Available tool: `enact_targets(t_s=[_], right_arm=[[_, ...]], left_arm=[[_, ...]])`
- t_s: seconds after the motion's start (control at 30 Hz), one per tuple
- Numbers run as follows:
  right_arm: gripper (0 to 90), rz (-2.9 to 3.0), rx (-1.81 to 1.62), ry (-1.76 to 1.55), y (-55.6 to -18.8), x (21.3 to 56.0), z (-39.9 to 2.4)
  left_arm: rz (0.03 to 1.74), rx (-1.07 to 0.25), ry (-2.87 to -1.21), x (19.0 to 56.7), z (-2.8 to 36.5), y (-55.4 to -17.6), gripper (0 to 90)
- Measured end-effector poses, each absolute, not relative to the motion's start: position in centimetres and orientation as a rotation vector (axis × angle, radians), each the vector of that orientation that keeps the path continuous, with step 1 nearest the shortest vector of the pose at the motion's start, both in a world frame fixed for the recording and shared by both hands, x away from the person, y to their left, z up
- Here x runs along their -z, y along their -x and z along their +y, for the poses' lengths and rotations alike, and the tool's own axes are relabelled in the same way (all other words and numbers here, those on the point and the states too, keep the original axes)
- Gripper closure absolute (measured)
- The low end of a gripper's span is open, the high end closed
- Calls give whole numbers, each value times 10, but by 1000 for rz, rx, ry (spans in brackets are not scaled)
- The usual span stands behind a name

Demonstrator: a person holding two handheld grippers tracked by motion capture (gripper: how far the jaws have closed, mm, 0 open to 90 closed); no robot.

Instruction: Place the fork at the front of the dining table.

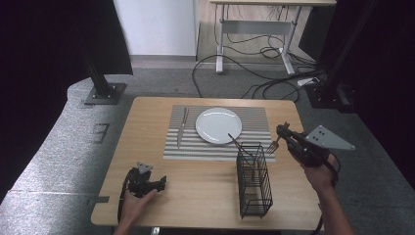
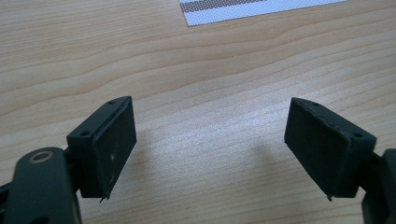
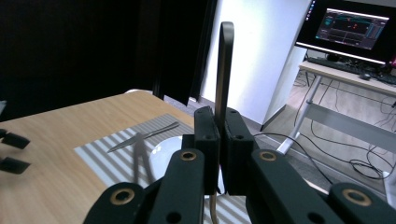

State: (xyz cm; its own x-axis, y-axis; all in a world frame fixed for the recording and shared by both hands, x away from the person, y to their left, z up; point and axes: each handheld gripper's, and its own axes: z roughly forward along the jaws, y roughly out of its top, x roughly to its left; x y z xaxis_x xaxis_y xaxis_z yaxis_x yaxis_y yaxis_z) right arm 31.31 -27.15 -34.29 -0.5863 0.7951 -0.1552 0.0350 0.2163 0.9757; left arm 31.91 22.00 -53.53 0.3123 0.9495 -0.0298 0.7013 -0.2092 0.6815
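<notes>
Wooden table (image 1: 205,181) is seen from above, with a striped placemat (image 1: 254,147) toward twelve o'clock, a white plate (image 1: 218,125) on it and a knife (image 1: 182,128) laid at the plate's nine o'clock. A black wire caddy (image 1: 254,180) stands at five o'clock. The right gripper (image 1: 283,131) is pressed together on a fork (image 1: 272,145) at three o'clock. The left gripper (image 1: 157,183), at seven o'clock, is held spread above bare wood.

High view looks down on the whole table (image 1: 147,196); gripper views sit close, sharing its striped placemat (image 1: 259,127).
</notes>
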Motion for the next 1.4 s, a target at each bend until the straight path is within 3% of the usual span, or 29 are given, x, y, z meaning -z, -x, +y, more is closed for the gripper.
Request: enact_targets(t_s=[0.27, 0.57, 1.4], right_arm=[[864, 1876, -1382, -821, -364, 343, -287], [863, 1951, -1381, -921, -431, 385, -295], [863, 2049, -1395, -987, -461, 430, -278]], left_arm=[[1461, -545, -1987, 536, 220, -318, 169], [1458, -569, -1995, 535, 218, -314, 169], [1463, -567, -1999, 536, 221, -314, 169]])
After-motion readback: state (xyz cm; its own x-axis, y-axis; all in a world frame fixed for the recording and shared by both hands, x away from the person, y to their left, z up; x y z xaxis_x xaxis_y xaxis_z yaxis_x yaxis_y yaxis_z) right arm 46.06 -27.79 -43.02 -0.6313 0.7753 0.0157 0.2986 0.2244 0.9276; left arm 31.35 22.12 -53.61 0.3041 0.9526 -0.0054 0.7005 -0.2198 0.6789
